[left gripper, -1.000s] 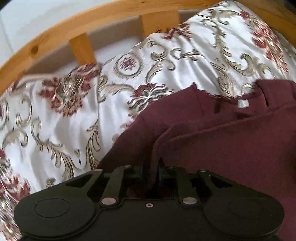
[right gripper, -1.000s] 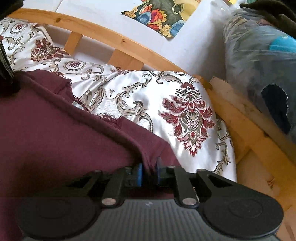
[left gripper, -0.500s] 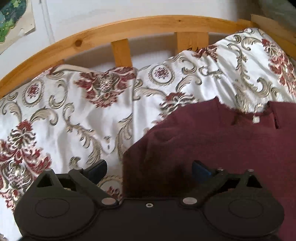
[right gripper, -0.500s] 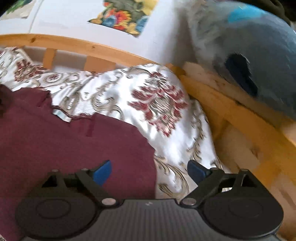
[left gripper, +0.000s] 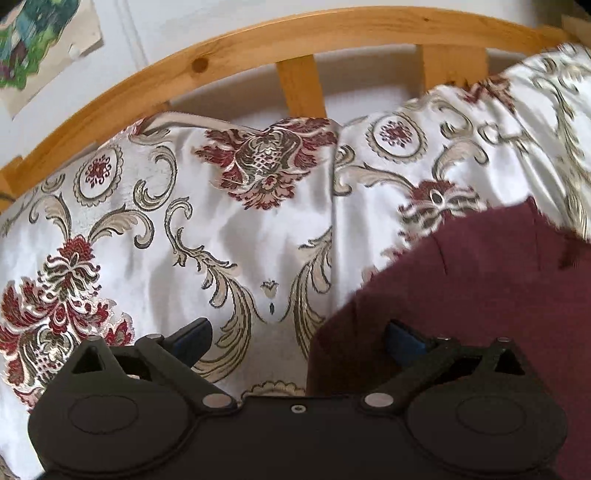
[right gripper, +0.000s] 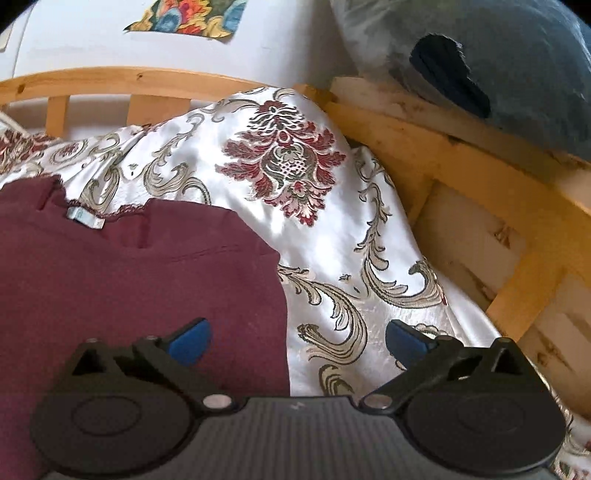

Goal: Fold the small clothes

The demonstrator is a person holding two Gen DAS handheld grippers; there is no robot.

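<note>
A maroon garment point(left gripper: 480, 288) lies flat on the patterned white bedspread point(left gripper: 221, 240), at the right of the left wrist view. It fills the left of the right wrist view point(right gripper: 129, 277), with a pale label point(right gripper: 85, 218) at its lace-trimmed neckline. My left gripper point(left gripper: 297, 338) is open and empty above the garment's left edge. My right gripper point(right gripper: 297, 338) is open and empty above its right edge. Neither gripper touches the cloth.
A curved wooden bed rail point(left gripper: 258, 48) runs along the far side. In the right wrist view the wooden frame point(right gripper: 480, 166) continues down the right, with a grey-blue bundle point(right gripper: 498, 66) above it. Posters point(right gripper: 184, 18) hang on the white wall.
Both grippers were shut on the garment's edges one second ago. They have let go, opened wide and drawn apart outward. The garment now lies flat.
</note>
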